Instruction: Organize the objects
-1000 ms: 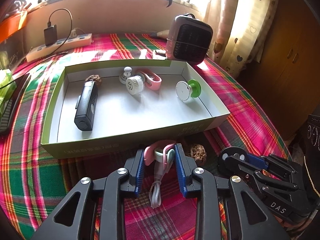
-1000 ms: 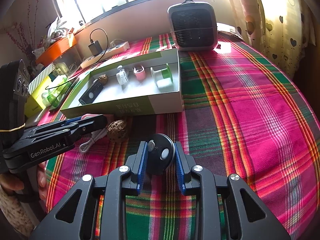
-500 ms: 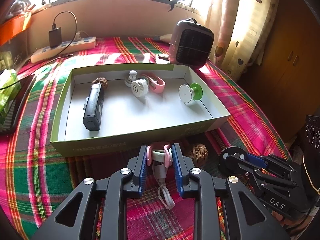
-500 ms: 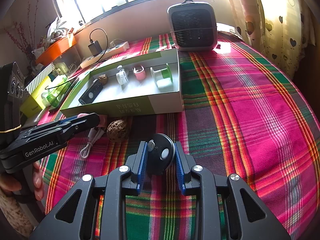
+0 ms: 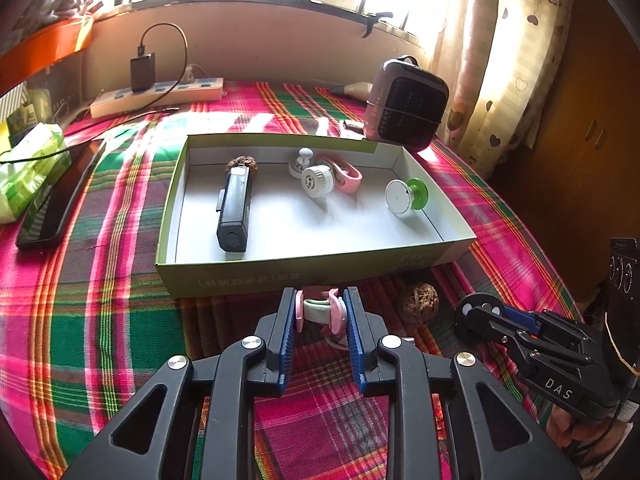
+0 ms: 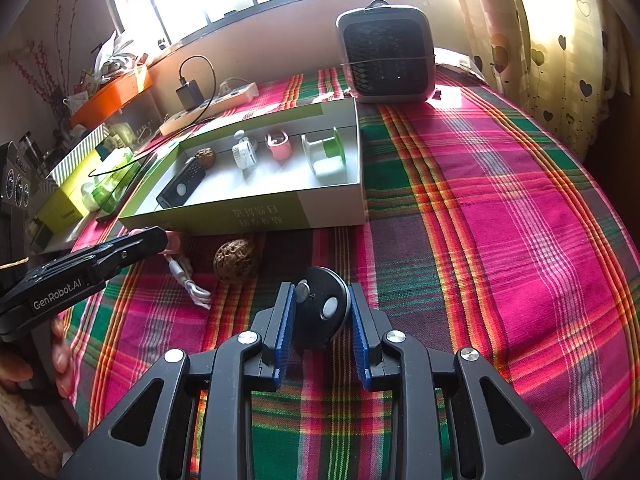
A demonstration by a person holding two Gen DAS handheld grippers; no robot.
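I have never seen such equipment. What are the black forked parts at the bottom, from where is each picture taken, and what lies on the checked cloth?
These are two hand-held grippers, not a robot; a person carries one in each hand. Each picture comes from a camera on one gripper, looking along its blue-padded fingers. The left gripper has just been closing and pinches a pink and pale green clip with a white cable. The right gripper is shut on a round black disc with silver buttons. On the plaid tablecloth stands an open green and white cardboard box holding a black bar-shaped device, a white knob, another pink clip, a green and white spool and a brown walnut. A second walnut lies outside, in front of the box.
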